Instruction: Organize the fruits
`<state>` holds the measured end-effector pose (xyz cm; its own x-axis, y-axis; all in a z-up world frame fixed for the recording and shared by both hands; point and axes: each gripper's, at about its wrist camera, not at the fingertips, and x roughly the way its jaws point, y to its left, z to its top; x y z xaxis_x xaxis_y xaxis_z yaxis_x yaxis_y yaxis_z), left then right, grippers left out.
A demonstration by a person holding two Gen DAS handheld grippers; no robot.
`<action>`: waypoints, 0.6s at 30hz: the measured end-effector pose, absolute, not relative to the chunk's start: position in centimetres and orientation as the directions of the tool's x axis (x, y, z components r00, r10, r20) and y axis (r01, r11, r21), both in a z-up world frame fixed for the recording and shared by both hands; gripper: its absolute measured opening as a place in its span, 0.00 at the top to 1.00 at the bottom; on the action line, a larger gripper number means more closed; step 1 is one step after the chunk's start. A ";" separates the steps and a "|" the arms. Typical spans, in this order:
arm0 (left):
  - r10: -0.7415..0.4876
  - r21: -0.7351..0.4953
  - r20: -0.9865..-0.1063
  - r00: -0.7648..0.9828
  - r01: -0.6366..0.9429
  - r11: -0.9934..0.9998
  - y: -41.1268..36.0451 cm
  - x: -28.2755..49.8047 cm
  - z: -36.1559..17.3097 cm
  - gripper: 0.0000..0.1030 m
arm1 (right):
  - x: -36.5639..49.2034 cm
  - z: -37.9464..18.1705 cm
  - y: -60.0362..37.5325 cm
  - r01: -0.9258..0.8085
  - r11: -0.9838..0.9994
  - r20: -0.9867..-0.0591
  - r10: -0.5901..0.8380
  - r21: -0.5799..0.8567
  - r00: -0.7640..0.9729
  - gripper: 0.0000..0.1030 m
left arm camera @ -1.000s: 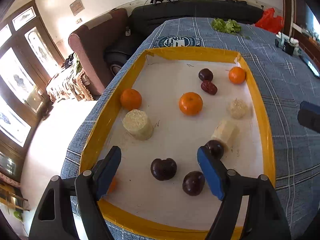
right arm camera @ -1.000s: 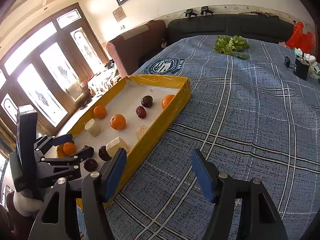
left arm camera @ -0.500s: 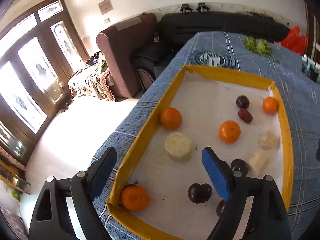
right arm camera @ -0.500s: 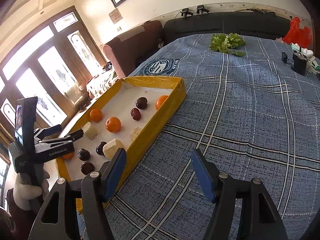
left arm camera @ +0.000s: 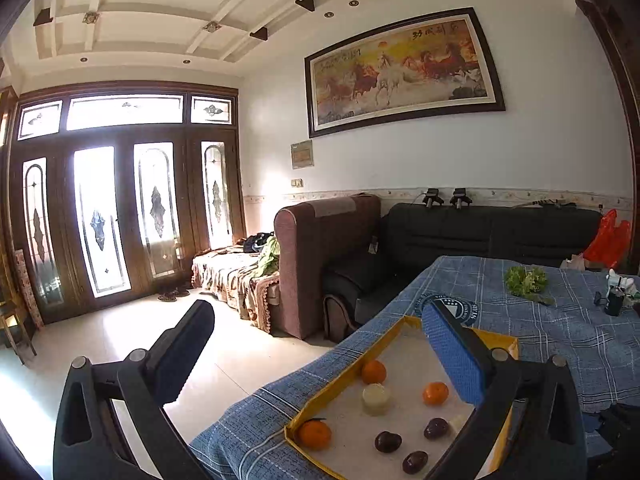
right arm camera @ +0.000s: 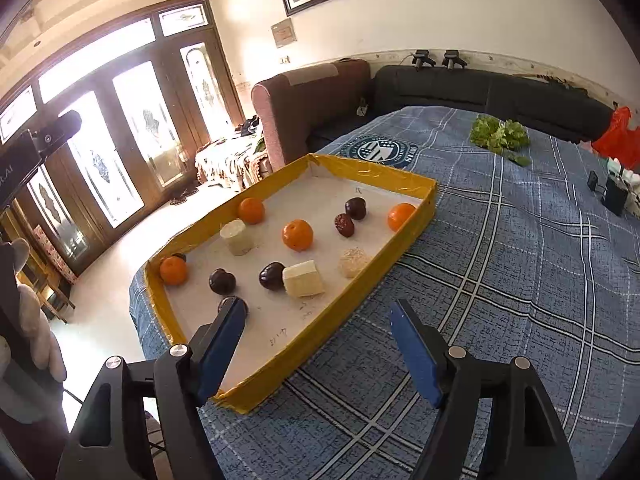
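Right wrist: tool [right arm camera: 316,344] opening, empty

A shallow yellow-rimmed tray [right arm camera: 416,192] with a white floor holds all the fruit. Four oranges sit apart: one [right arm camera: 173,270] in the near left corner, one [right arm camera: 251,211] against the left edge farther back, one [right arm camera: 297,235] near the middle, one [right arm camera: 401,216] against the right edge toward the far end. Dark plums: one [right arm camera: 355,208] far, beside a wrinkled red date [right arm camera: 344,225]; two [right arm camera: 222,281] [right arm camera: 272,275] toward the near end. Pale pieces: a cylinder [right arm camera: 237,237] by the left edge, a wedge [right arm camera: 303,279] touching the plum, and a rough round lump [right arm camera: 353,262] by the right edge
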<state>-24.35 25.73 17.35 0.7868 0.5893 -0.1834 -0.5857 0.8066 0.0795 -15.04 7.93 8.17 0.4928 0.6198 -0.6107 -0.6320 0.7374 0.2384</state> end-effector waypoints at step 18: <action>0.510 0.032 -0.501 0.699 -0.573 0.819 27.2 -21.6 10.6 0.00 | -18.6 7.2 9.7 -0.669 0.721 -0.619 0.611 0.178 0.494 0.14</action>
<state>-21.64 27.22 10.58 0.6993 0.5096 -0.5013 -0.5734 0.8186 0.0323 -18.64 9.70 7.22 0.4940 0.6109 -0.6186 -0.6693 0.7214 0.1780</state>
